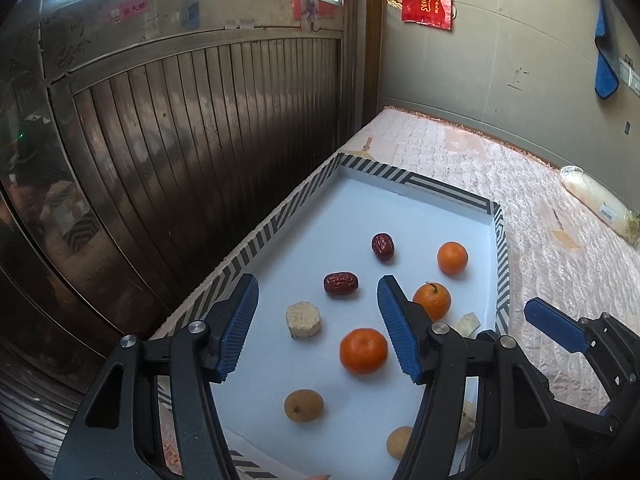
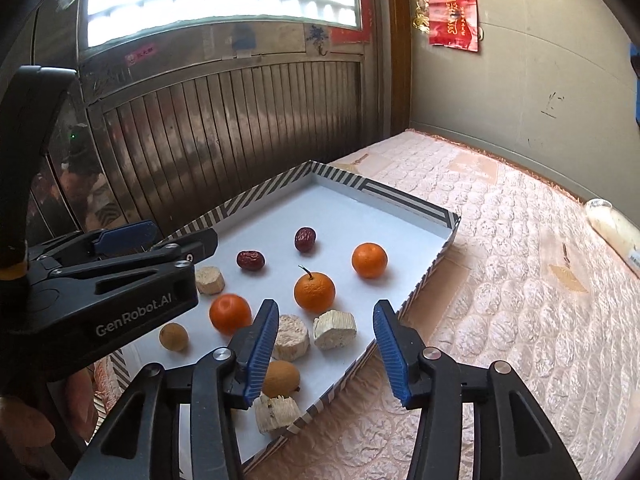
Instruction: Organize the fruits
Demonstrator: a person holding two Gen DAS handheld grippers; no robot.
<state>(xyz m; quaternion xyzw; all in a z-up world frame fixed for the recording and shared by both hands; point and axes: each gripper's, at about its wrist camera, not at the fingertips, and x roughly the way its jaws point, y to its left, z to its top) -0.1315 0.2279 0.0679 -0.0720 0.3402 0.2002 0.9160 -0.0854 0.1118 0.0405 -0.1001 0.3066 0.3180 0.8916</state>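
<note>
A shallow tray (image 1: pixel 440 188) with a striped rim (image 2: pixel 404 196) and a white floor holds three oranges (image 1: pixel 363 351) (image 1: pixel 432 301) (image 1: pixel 452 257), two red dates (image 1: pixel 340 284) (image 1: pixel 383 246), two brown longans (image 1: pixel 303 405) (image 2: pixel 280 379) and several pale snack blocks (image 2: pixel 334 329). My left gripper (image 1: pixel 317 284) hovers open over the tray's left half, holding nothing. My right gripper (image 2: pixel 326 306) stands open above the tray's near right edge, with nothing pressed between its pads. The stemmed orange (image 2: pixel 314 292) lies just beyond it.
The tray rests on a pink quilted mattress (image 2: pixel 500 280), which stretches away bare to the right. A ribbed metal door (image 1: pixel 200 120) stands close along the tray's left side. A pale plastic bottle (image 1: pixel 596 200) lies at the mattress's far right by the wall.
</note>
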